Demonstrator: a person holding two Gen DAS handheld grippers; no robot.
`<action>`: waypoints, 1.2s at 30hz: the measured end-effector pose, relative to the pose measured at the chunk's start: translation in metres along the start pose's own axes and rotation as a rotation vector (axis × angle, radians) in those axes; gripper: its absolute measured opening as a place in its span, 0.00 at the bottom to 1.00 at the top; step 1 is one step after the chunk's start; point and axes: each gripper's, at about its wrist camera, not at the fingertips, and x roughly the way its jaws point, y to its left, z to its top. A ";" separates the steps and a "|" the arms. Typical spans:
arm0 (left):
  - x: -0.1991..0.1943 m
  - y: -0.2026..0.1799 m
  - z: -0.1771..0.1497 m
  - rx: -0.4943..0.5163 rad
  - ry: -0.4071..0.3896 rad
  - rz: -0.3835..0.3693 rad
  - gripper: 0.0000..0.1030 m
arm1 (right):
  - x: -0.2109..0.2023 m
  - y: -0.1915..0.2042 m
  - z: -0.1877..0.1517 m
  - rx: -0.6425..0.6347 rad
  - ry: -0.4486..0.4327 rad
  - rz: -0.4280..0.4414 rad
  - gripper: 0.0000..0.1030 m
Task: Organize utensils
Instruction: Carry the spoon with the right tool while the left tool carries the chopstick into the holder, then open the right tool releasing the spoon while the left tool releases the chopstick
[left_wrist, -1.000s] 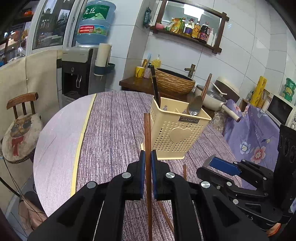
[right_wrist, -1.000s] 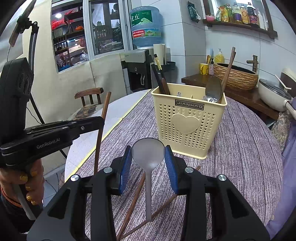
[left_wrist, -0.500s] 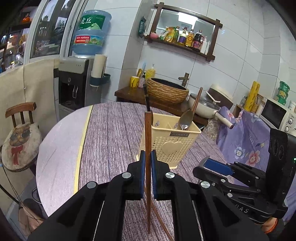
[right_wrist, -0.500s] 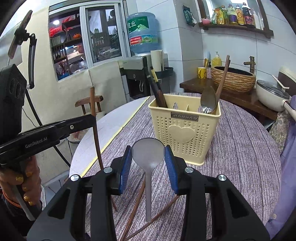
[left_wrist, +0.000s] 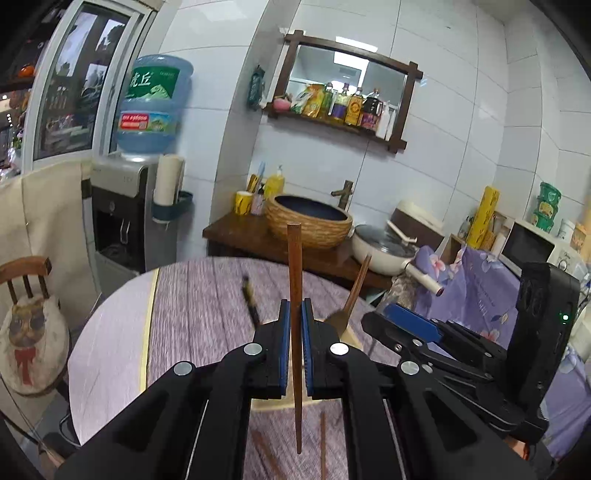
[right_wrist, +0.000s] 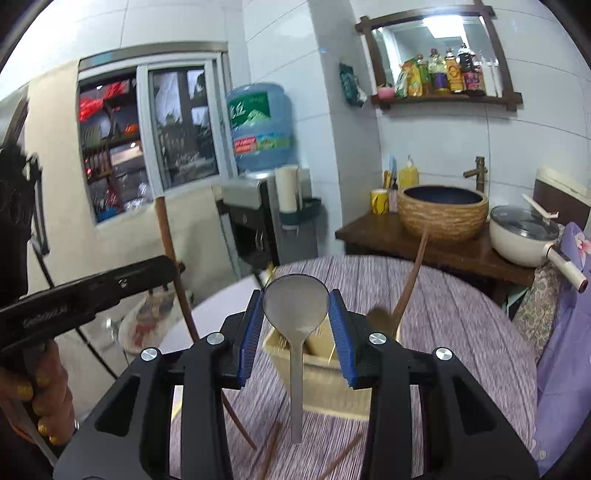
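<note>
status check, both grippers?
Left gripper shut on a chopstick. Right gripper shut on a spoon. Both above the basket. Nothing in the way.

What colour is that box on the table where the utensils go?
Pale yellow; the utensil basket shows best in the right wrist view, behind the spoon.

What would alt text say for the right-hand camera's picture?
A handheld black right gripper clamps a metal spoon by its bowl, handle hanging down, above a cream utensil basket on a purple-clothed round table. At left, the left gripper holds a wooden chopstick upright.
</note>
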 end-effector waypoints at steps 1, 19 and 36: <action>0.001 -0.004 0.014 0.006 -0.015 0.007 0.07 | 0.002 -0.003 0.012 0.007 -0.021 -0.012 0.36; 0.087 -0.007 0.021 -0.012 -0.077 0.134 0.07 | 0.078 -0.043 0.008 0.076 -0.063 -0.193 0.36; 0.107 0.007 -0.040 0.021 -0.002 0.173 0.07 | 0.090 -0.045 -0.067 0.007 -0.011 -0.283 0.37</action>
